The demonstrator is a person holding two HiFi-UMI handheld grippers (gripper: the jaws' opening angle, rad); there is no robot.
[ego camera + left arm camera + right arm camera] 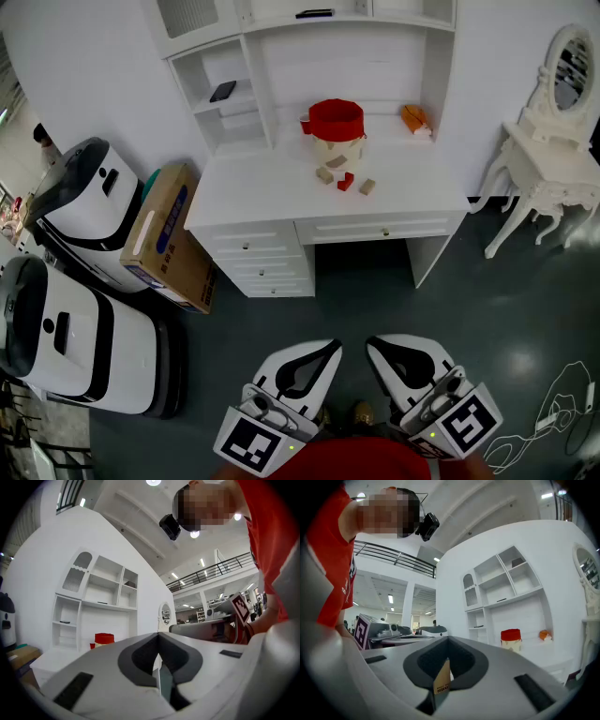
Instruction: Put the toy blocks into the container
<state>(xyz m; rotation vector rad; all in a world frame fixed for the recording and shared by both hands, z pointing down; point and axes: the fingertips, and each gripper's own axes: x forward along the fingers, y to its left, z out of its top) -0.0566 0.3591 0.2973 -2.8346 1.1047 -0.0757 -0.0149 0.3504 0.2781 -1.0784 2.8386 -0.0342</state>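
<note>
Low in the head view, near my body, my left gripper [317, 360] and right gripper [392, 356] are both closed, holding nothing. Well ahead, on the white desk [253, 187], a few toy blocks [346, 181] lie just beside the red container [336, 120]. I judge the task not yet begun.

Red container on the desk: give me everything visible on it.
The container stands upright on the white desk, toward its back edge under the shelves. Round, red upper band over a cream lower body; a small red tab sticks out at its left in the head view. Material and contents can't be told. A few toy blocks lie just in front of its base; whether any touches it is unclear.
</note>
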